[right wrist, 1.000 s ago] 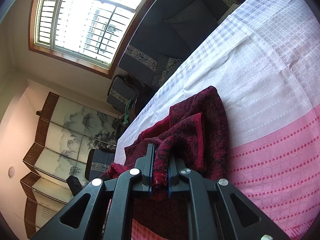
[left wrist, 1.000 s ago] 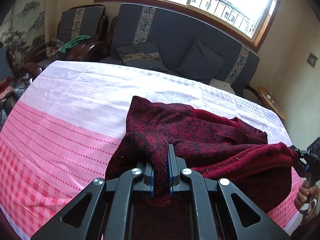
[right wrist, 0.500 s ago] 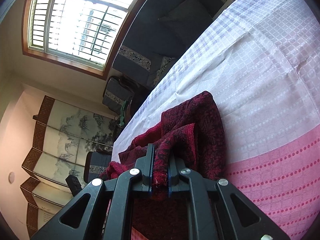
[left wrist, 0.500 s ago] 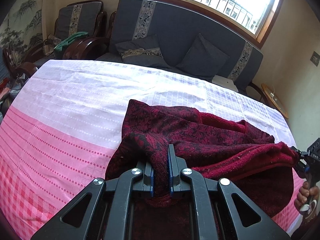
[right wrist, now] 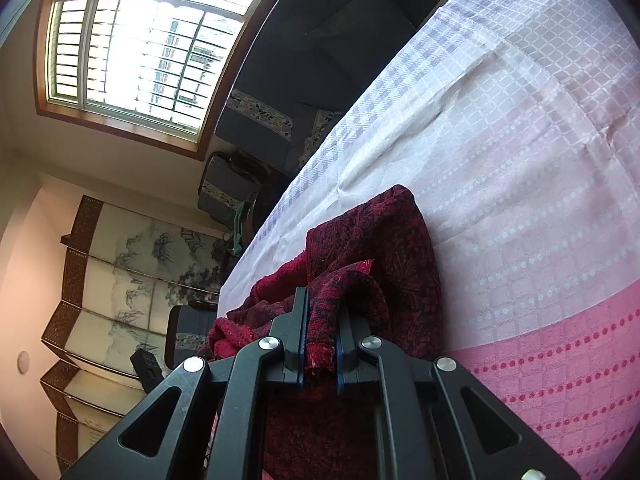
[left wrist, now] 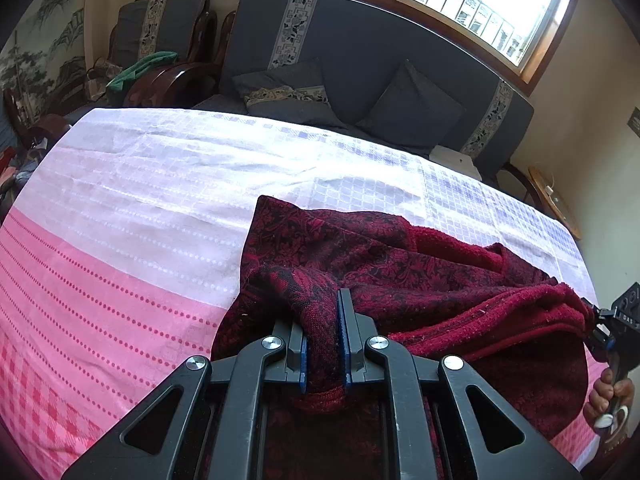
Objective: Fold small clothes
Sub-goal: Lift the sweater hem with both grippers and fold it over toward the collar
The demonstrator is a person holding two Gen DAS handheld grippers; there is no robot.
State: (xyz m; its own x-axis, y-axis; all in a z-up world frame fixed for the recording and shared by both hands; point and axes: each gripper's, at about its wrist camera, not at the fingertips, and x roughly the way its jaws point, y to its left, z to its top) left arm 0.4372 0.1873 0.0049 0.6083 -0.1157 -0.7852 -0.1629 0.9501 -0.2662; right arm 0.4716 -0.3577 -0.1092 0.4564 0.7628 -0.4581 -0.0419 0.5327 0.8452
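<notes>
The left gripper (left wrist: pixel 323 344) and right gripper (right wrist: pixel 319 336) each clamp an edge of the dark red patterned knit garment (left wrist: pixel 380 264), lifted partly off the pink-and-white checked tablecloth (left wrist: pixel 140 216). Likely mid-fold: next, carry both edges forward together and lay them flat

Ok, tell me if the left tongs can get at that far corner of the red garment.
Probably not as things stand: the left tongs are shut on the red garment, so they would have to let go first. Nothing lies on the tablecloth in the way.

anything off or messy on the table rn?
Nothing damaged or spilled. The dark red garment is bunched, not flat, pinched in both the left gripper and right gripper. The tablecloth has a few creases.
</notes>
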